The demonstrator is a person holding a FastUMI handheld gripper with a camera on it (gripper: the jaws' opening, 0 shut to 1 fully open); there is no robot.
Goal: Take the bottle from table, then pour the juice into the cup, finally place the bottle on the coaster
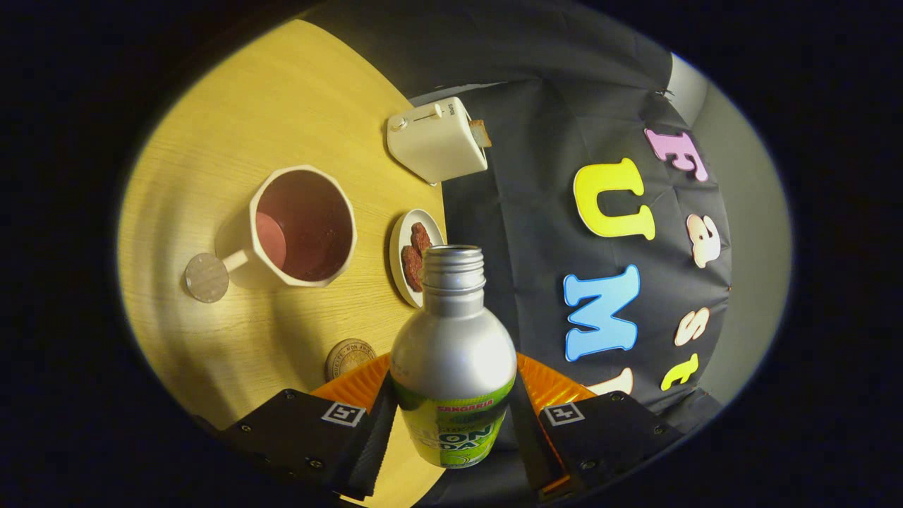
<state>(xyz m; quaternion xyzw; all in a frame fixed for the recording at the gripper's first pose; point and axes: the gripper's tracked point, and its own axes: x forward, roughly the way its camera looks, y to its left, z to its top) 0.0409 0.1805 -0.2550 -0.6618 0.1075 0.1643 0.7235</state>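
Tabletop point(282, 113): light wood, seen tilted because the claw is rolled over to one side.
Toaster point(436, 141): pale, at the far edge of the tabletop beyond the cup, with a slice showing at its slot.
Bottle point(451, 353): silver metal with a green label, uncapped, lifted clear of the tabletop; its open neck points ahead, just beside the small plate.
Cup point(305, 226): angular, cream-walled with a handle; its dark red inside may already hold juice, though I cannot tell how much.
Plate point(416, 257): small, carrying brown pieces, between the cup and the bottle's mouth.
Coaster point(349, 356): round, brownish, bare, just ahead of one finger.
Claw point(451, 423): both fingers press the bottle's labelled body, closed to its width.
Progress: pick-up looks done; pouring seems under way or close; setting the bottle on the coaster remains.
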